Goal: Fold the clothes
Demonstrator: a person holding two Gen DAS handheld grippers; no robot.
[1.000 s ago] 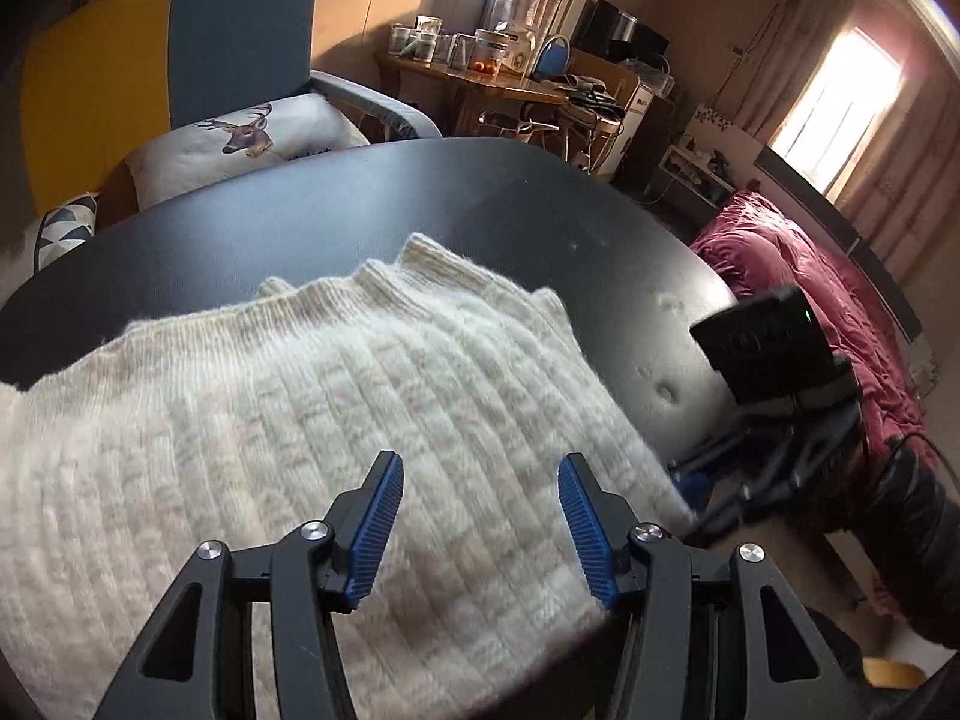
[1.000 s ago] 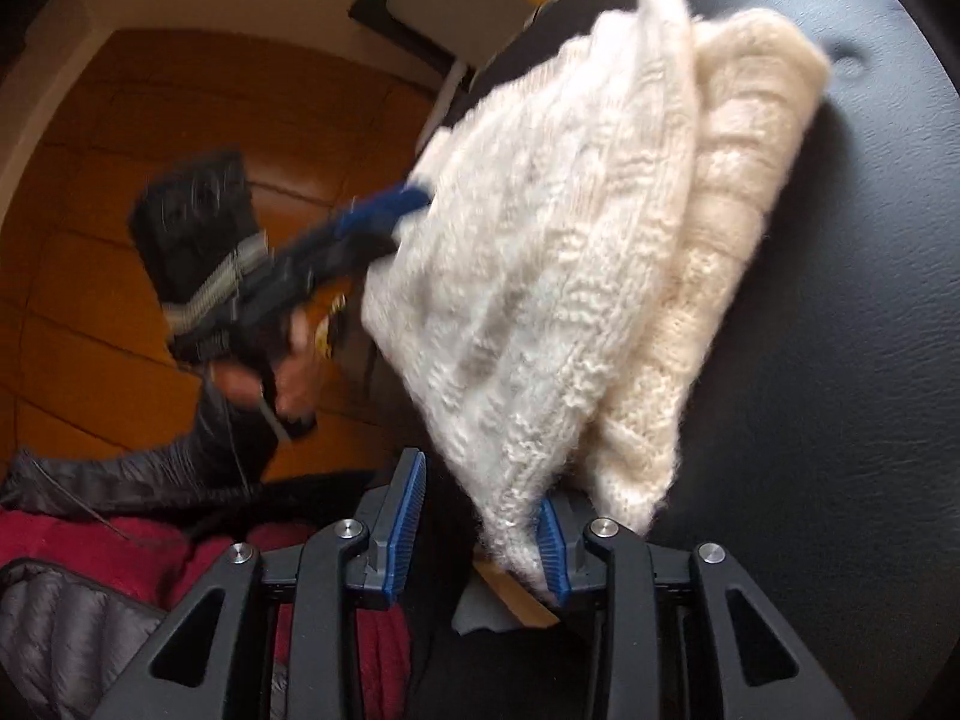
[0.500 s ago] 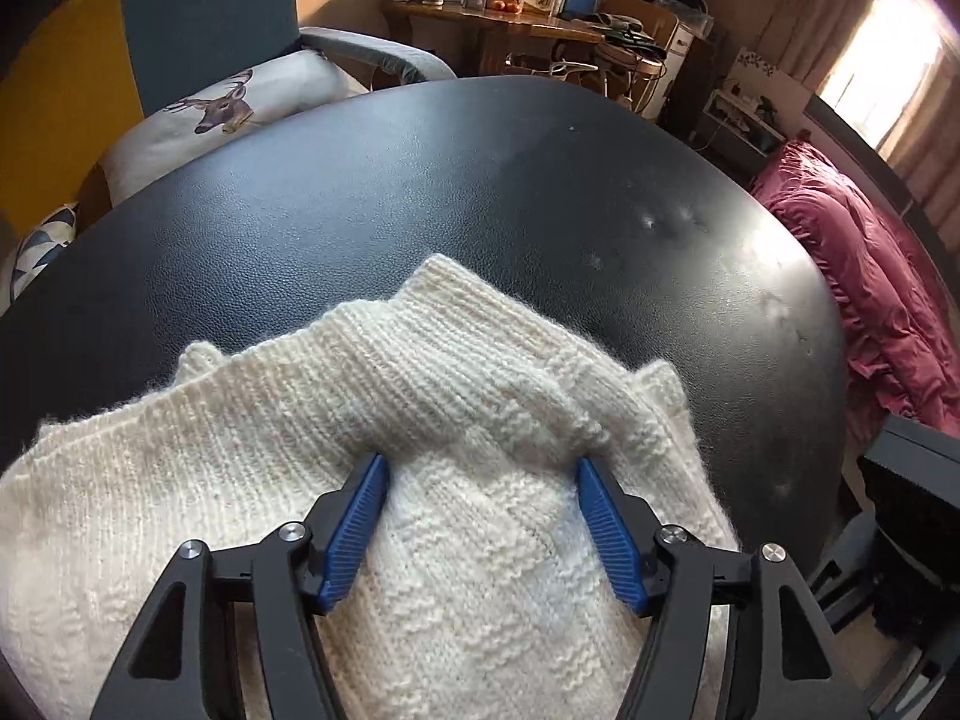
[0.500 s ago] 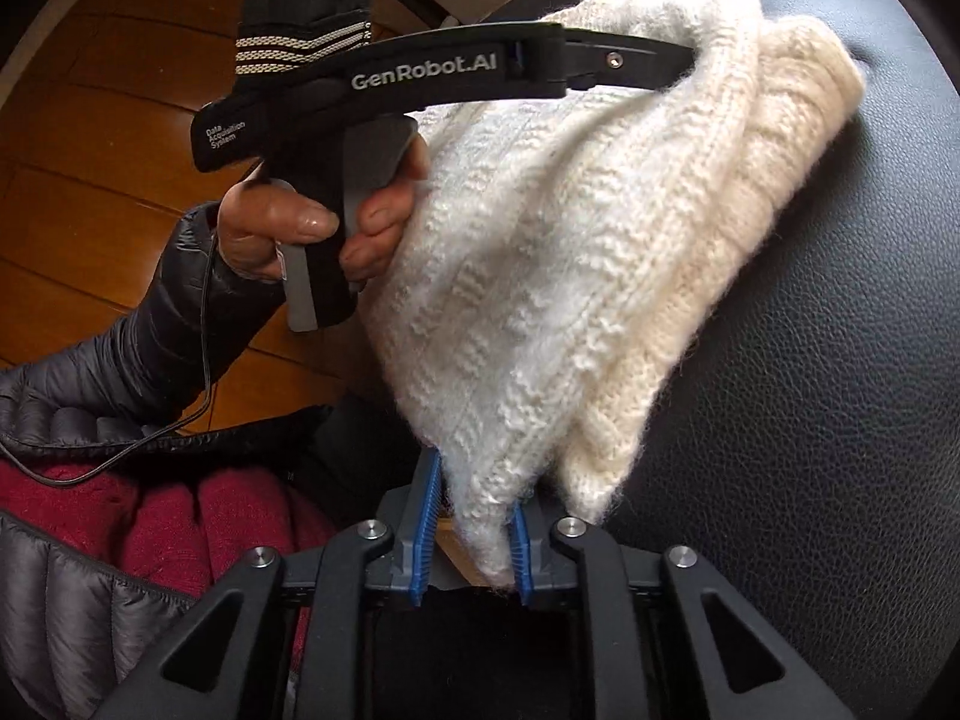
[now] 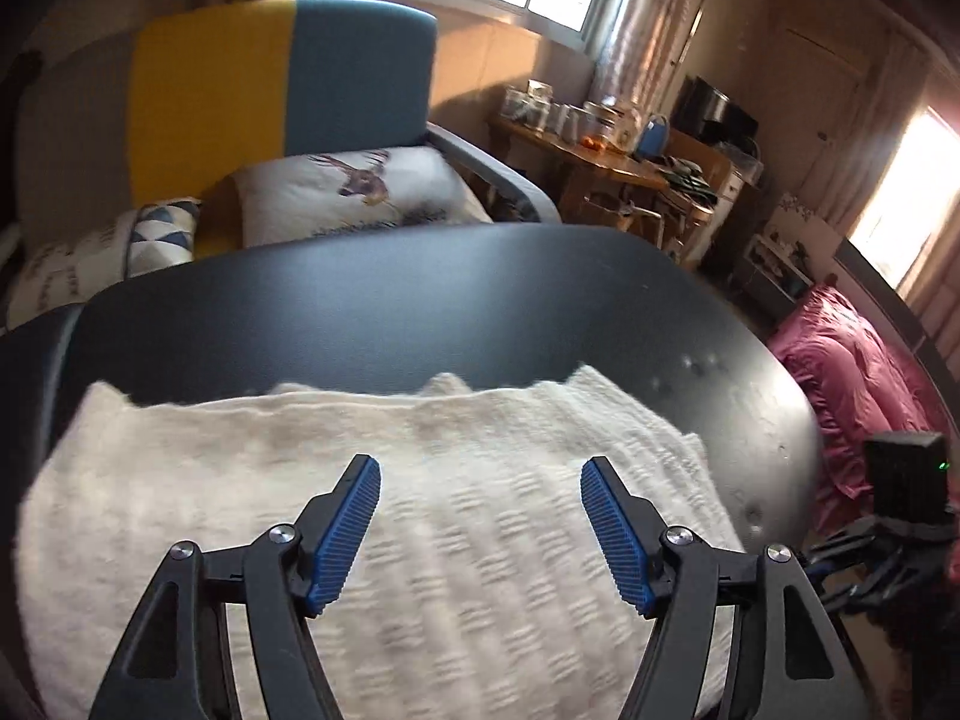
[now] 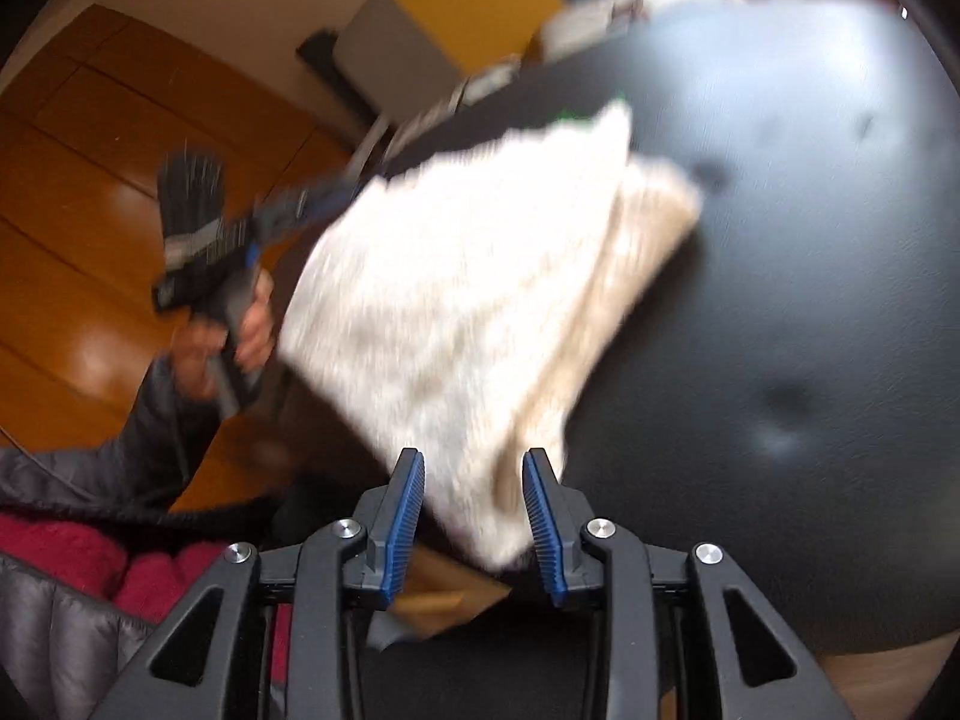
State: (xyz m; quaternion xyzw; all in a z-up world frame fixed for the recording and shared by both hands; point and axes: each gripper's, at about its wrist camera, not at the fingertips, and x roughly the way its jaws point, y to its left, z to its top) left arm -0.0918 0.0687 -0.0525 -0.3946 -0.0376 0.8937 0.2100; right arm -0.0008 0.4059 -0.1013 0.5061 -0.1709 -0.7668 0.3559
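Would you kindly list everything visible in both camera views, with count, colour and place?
sweater: one, cream knit, folded on the table's near part
table: one, black, under the sweater
armchair: one, yellow and blue, behind the table
cushions: two, white with prints, on the armchair
blanket: one, pink, right of the table
wooden desk: one, brown, cluttered, far wall
left gripper: black, blue pads, open above the sweater
right gripper: black, blue pads, open around the sweater's corner

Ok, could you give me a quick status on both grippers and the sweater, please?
Left gripper open, above sweater. Right gripper open, sweater corner between its fingers. Sweater folded on black table. Nothing in the way.
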